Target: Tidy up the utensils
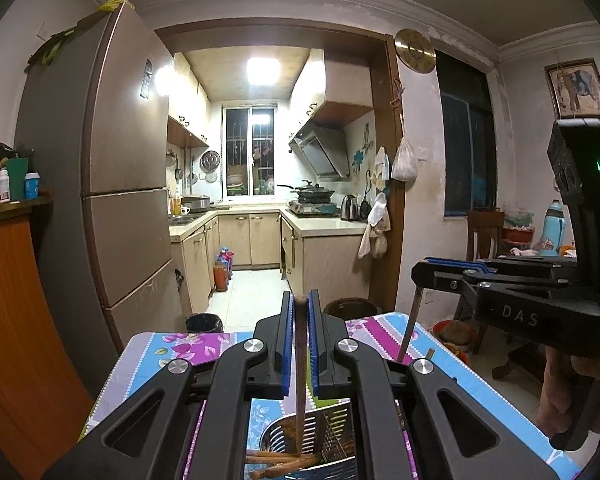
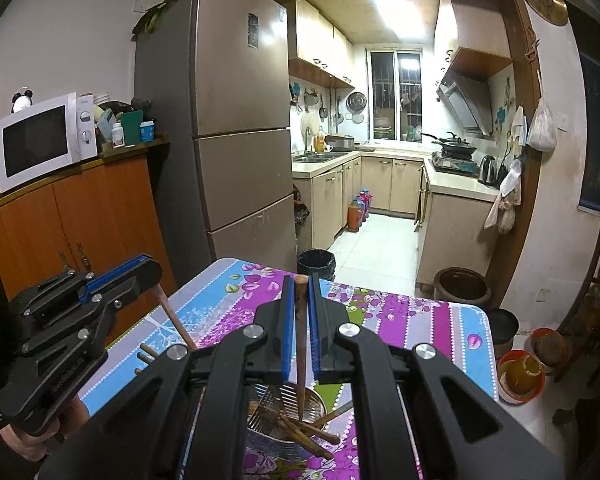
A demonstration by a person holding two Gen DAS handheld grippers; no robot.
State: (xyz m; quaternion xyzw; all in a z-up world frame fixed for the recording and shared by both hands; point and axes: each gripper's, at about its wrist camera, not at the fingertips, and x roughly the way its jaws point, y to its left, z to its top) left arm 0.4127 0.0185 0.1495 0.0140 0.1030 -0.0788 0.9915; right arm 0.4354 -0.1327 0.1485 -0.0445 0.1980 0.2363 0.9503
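My left gripper (image 1: 299, 302) is shut on a brown wooden chopstick (image 1: 301, 380) that hangs straight down into a perforated metal utensil holder (image 1: 332, 436). My right gripper (image 2: 299, 282) is shut on a second wooden chopstick (image 2: 301, 348), its tip inside the same metal holder (image 2: 268, 444). Several more chopsticks (image 2: 312, 434) lie in the holder. In the left wrist view the right gripper (image 1: 420, 276) hangs at the right with its chopstick (image 1: 410, 326) pointing down. In the right wrist view the left gripper (image 2: 152, 270) sits at the left with its chopstick (image 2: 176, 322).
The holder stands on a table with a flowered purple and blue cloth (image 2: 420, 320). Beyond the table are a black bin (image 2: 316, 264), a brown jar (image 2: 462, 286) and the kitchen doorway. An orange cabinet (image 2: 80, 224) and fridge (image 2: 236, 120) stand to the left.
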